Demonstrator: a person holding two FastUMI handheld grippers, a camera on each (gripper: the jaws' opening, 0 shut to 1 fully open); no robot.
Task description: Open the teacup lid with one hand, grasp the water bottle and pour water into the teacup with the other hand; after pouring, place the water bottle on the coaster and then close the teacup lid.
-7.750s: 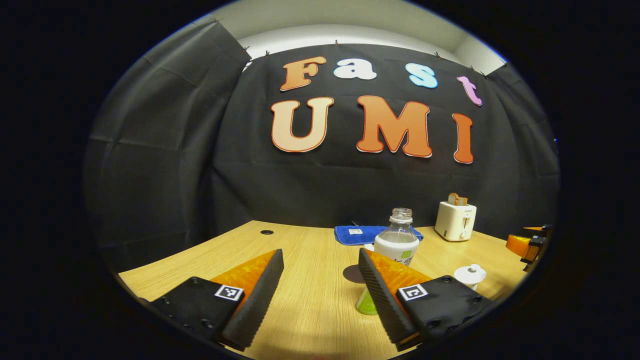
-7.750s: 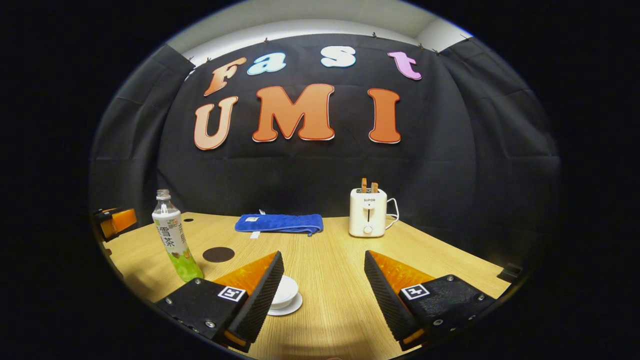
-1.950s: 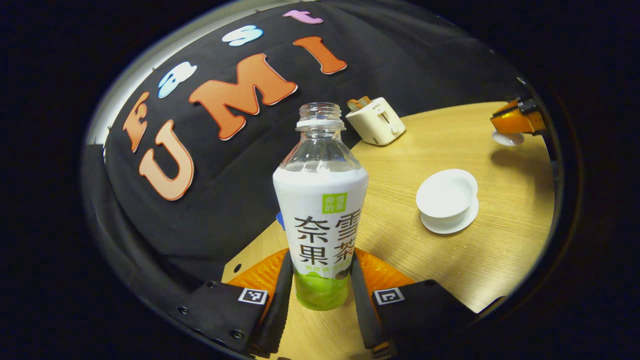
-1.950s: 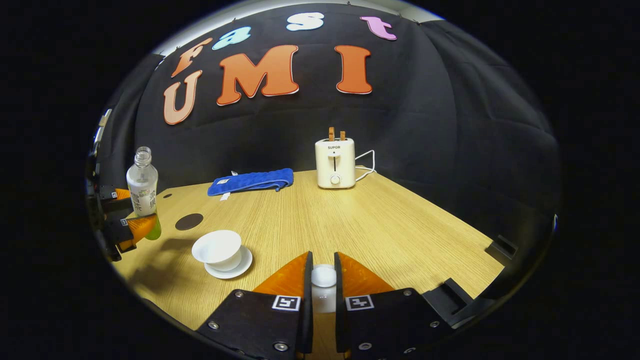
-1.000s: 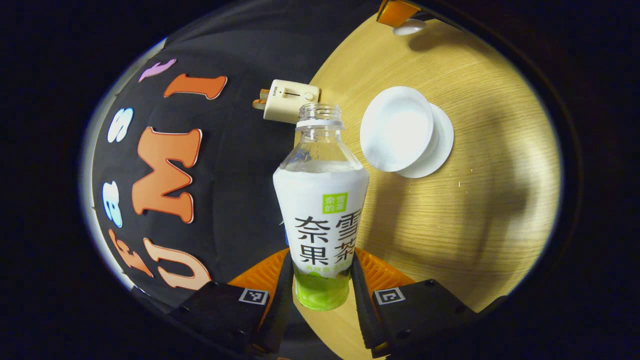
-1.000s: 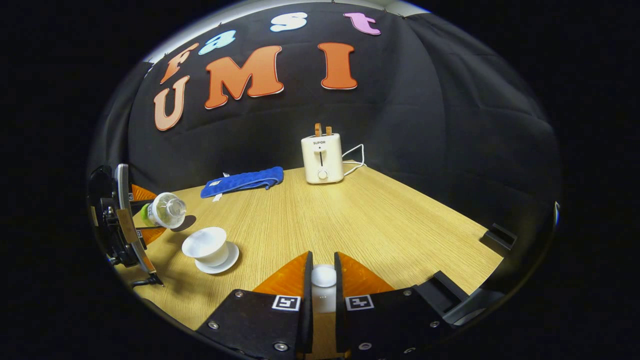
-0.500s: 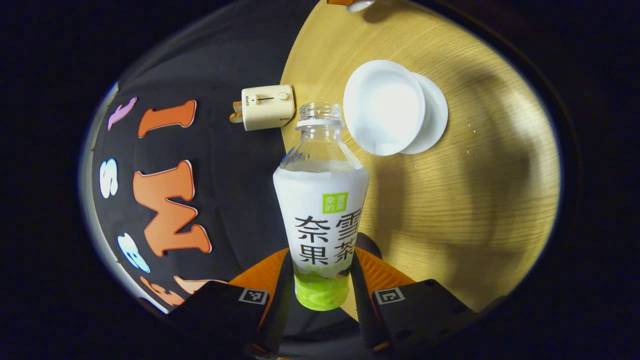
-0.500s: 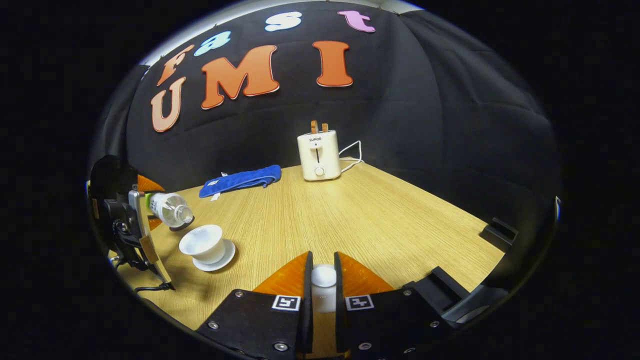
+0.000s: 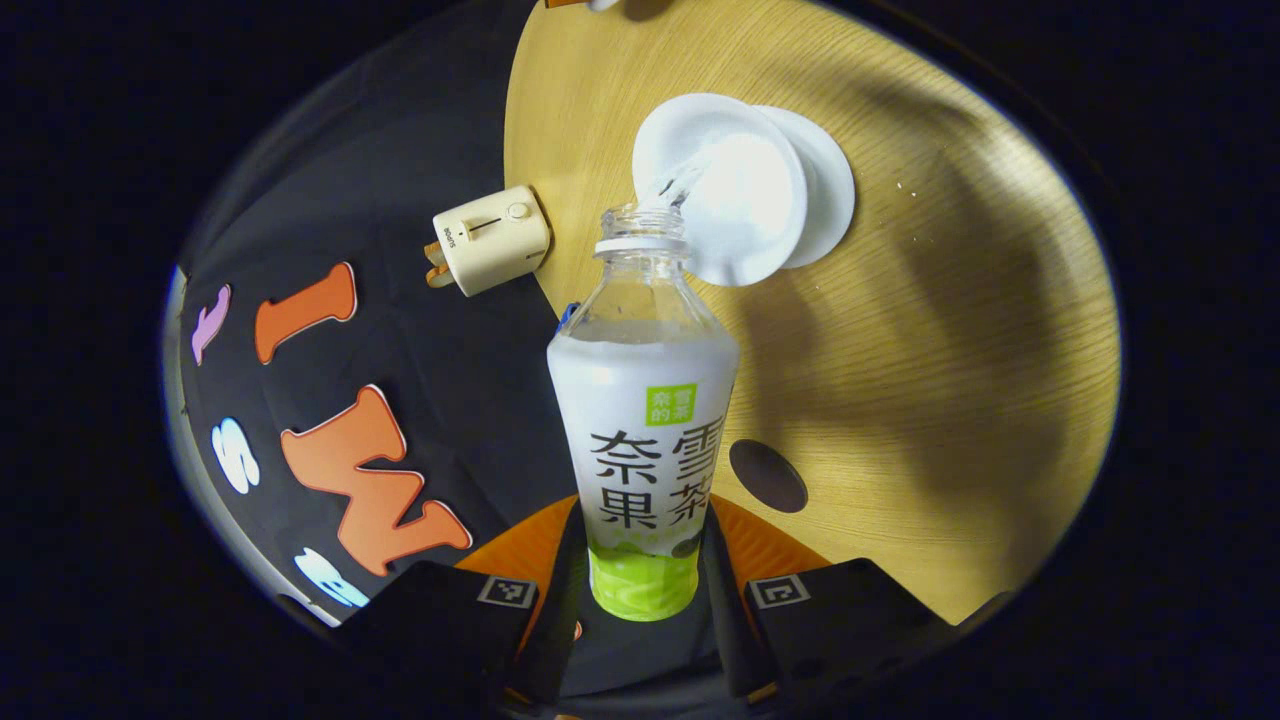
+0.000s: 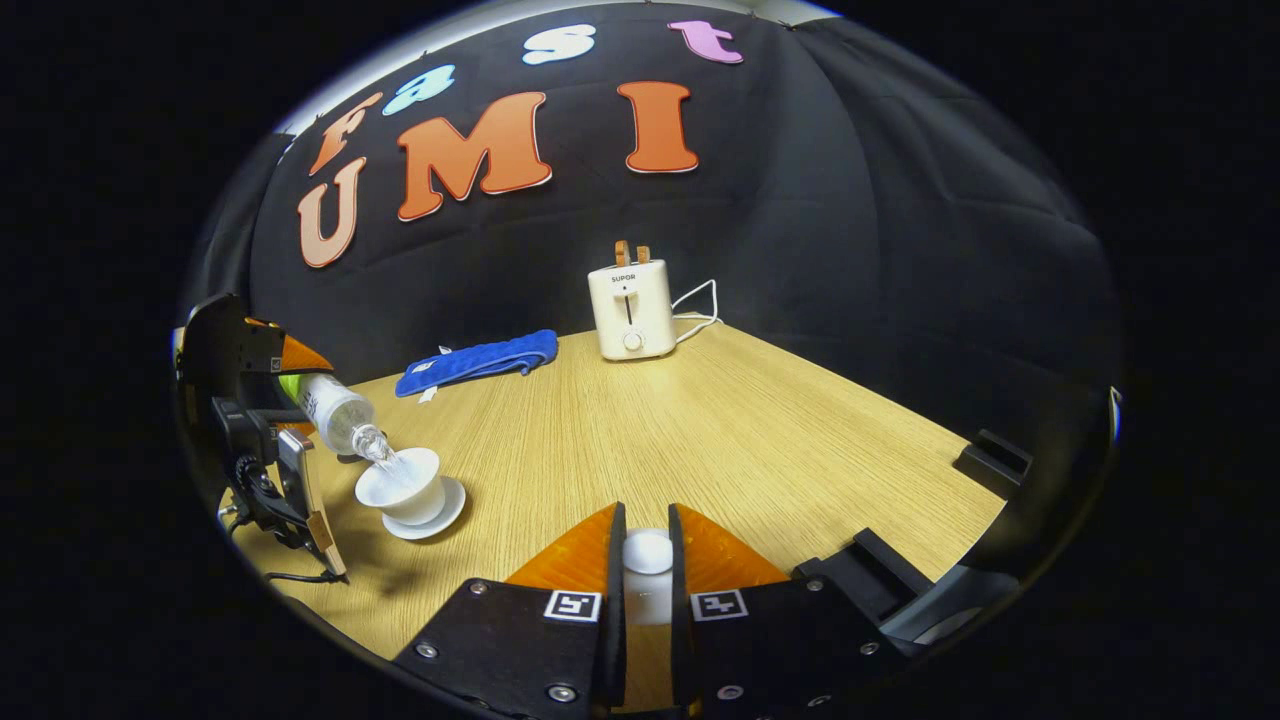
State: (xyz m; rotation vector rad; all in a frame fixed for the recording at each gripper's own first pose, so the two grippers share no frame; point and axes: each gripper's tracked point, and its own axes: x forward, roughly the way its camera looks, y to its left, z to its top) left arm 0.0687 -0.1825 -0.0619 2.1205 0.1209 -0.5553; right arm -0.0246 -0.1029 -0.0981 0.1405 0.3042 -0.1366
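Left gripper view gives us the left gripper [image 9: 640, 585] clamped on the water bottle [image 9: 640, 420], water running into the teacup [image 9: 725, 185], coaster [image 9: 768, 476] nearby. Right gripper view adds our right gripper [image 10: 641, 590], pinching the teacup lid [image 10: 647, 553] above the table [image 10: 720, 430].
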